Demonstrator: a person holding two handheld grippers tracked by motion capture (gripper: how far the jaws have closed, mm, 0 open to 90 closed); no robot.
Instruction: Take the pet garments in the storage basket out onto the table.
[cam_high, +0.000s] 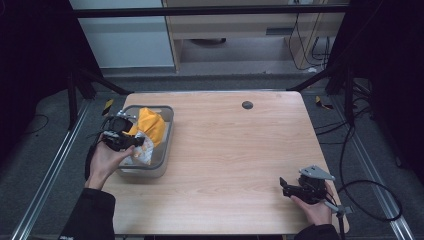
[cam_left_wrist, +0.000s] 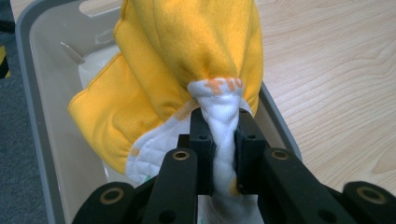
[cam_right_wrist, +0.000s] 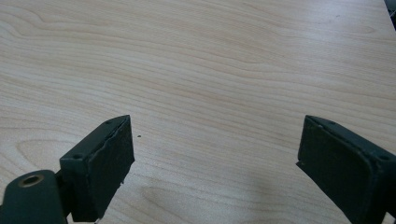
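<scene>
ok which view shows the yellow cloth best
The left gripper view: the yellow cloth sits close up, its white underside bunched between the left hand-held gripper jaws, above the grey bin. The high view shows it small and partly behind the hand. The right gripper view looks at the table.

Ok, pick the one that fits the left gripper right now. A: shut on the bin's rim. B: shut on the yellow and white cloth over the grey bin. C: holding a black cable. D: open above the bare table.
B: the left gripper pinches a twisted white part of the yellow and white cloth between its jaws, above the grey bin.
</scene>
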